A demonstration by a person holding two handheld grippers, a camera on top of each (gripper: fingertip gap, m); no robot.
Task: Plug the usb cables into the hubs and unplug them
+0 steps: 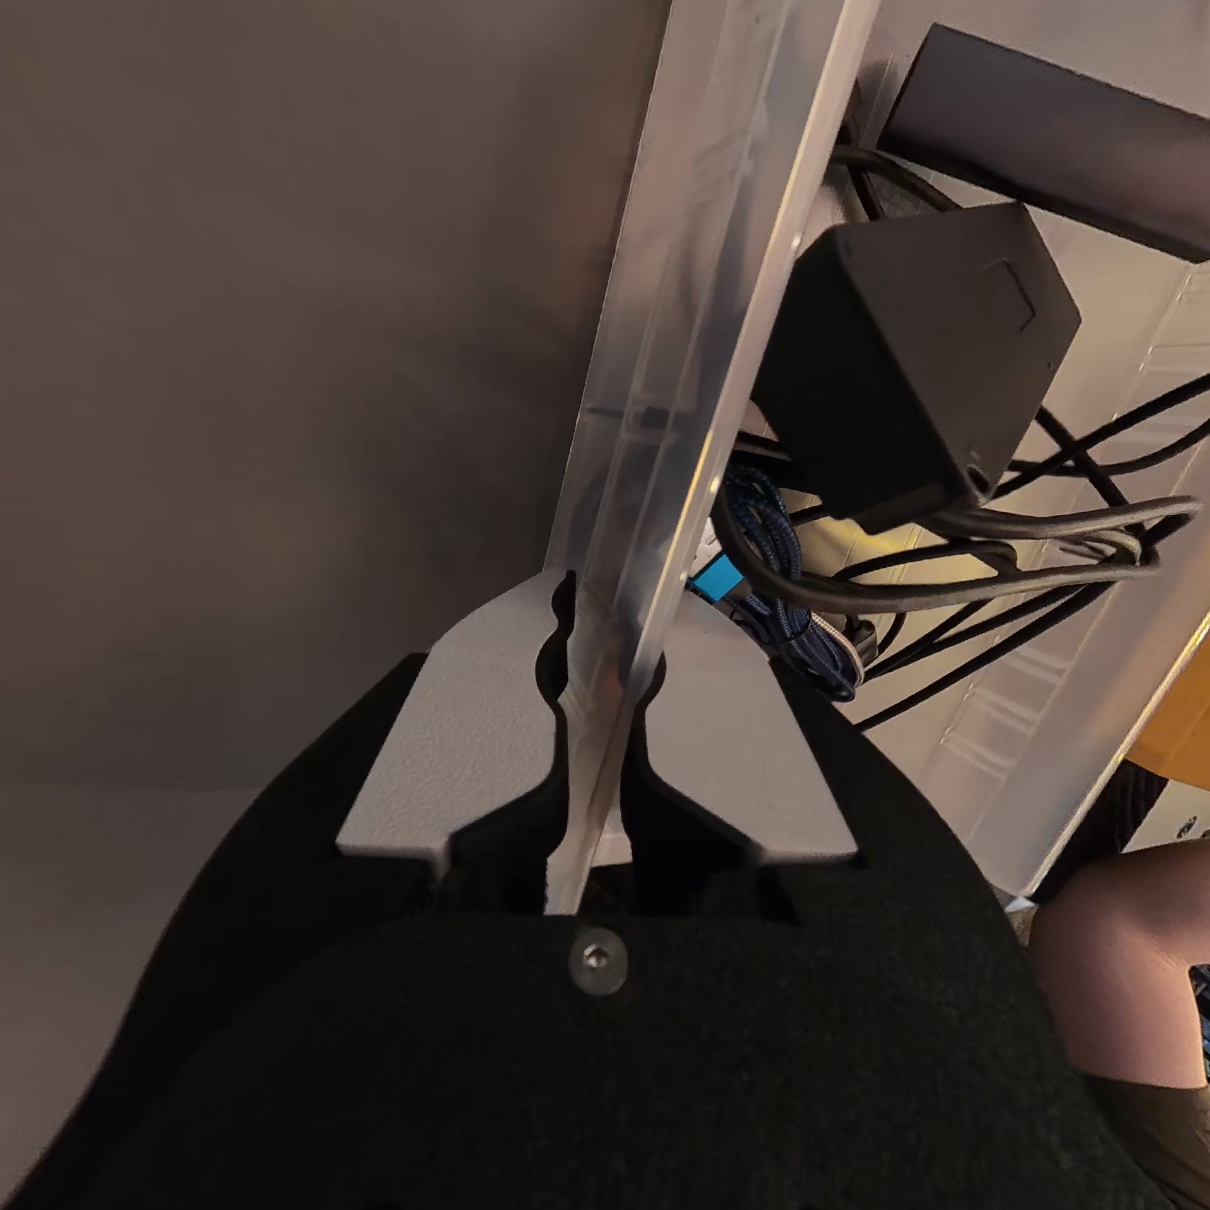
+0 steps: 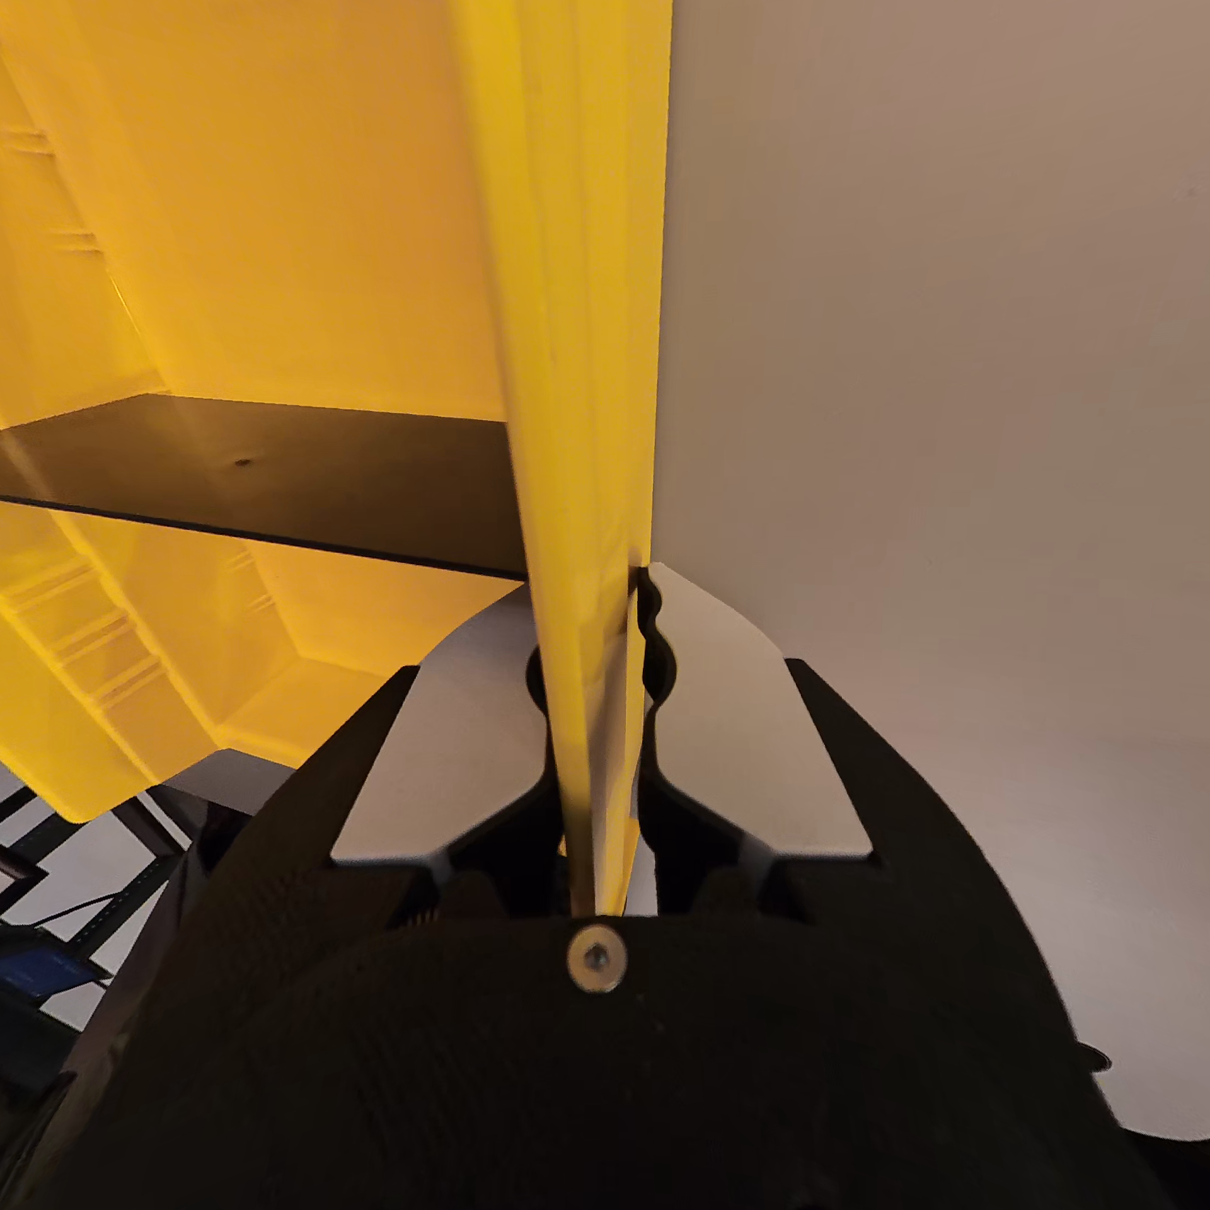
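My left gripper [image 1: 602, 628] is shut on the rim of a clear plastic bin [image 1: 694, 327]. Inside the bin lie a black box-shaped hub [image 1: 916, 366], a coil of black cables [image 1: 982, 563] and a blue braided usb cable [image 1: 786, 589] with a light-blue plug [image 1: 717, 579]. A black cable runs into the hub's lower end. My right gripper [image 2: 589, 622] is shut on the rim of a yellow plastic bin [image 2: 576, 327]. A black divider panel [image 2: 294, 471] crosses the yellow bin's inside; no cable shows in it.
A plain pale surface fills the left of the left wrist view [image 1: 262, 327] and the right of the right wrist view [image 2: 916, 393]. The yellow bin's edge [image 1: 1172, 720] shows beside the clear bin. A person's hand [image 1: 1126, 949] is at the lower right. A black frame [image 2: 39, 851] lies lower left. One gripper's finger ends stand about 65 cm off the other's.
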